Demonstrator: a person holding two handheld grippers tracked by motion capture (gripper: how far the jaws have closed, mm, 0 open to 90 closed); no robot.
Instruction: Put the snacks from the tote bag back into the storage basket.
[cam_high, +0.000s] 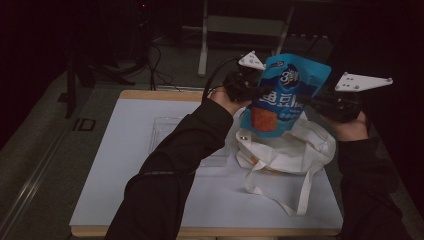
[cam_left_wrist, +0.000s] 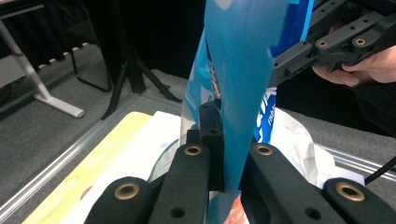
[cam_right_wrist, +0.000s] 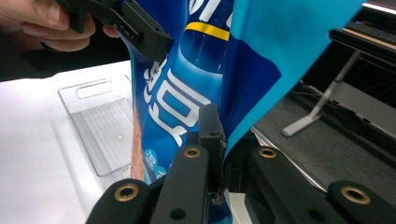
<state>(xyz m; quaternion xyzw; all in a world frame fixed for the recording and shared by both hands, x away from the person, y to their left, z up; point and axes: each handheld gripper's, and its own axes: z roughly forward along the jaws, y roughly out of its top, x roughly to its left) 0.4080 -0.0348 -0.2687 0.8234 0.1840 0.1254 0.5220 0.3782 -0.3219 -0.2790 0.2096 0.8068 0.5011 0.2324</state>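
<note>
Black jaws of the left gripper (cam_left_wrist: 223, 154) press together on one side edge of a blue snack pouch (cam_left_wrist: 243, 79), the film pinched flat between them. Across from it, the right gripper (cam_right_wrist: 219, 154) is likewise clamped on the pouch's other edge. In the high view the single pouch (cam_high: 285, 95) hangs upright between the two grippers, lifted above a white tote bag (cam_high: 295, 150) whose mouth gapes open beneath it; what the bag holds cannot be made out. One clear plastic tray (cam_right_wrist: 100, 133) lies flat on the white table (cam_high: 125, 190), nothing visible inside it.
</note>
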